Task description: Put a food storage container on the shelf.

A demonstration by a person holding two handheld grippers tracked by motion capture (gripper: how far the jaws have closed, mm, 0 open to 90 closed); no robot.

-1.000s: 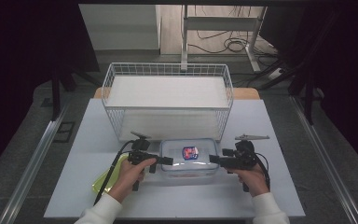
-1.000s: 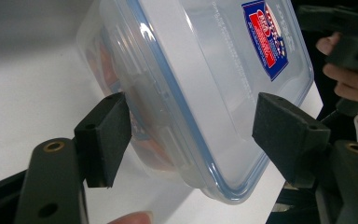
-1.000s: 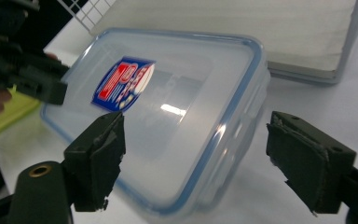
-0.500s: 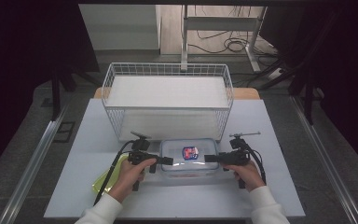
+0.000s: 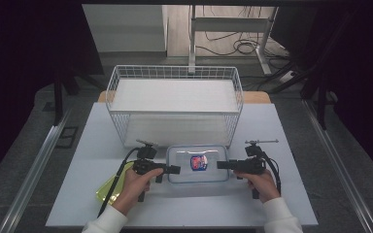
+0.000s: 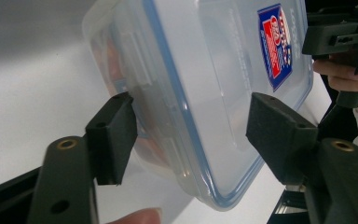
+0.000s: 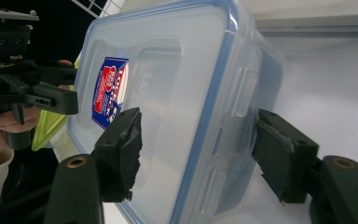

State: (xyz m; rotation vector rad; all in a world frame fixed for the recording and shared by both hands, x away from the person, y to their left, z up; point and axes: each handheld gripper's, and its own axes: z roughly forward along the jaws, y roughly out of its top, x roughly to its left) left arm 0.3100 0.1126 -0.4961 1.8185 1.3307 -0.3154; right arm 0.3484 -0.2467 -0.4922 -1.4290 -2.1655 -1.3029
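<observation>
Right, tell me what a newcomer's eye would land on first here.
First, the clear lidded container with a red-and-blue label, at the near middle of the white table. The left gripper and right gripper flank its short ends, jaws straddling its edges and just closing in. Behind stands a white wire basket.

- The right gripper has moved in from 3 o'clock to the clear plastic lidded container; its jaws have just been closing around that end.
- The left gripper's jaws have just been closing around the 9 o'clock end.
</observation>
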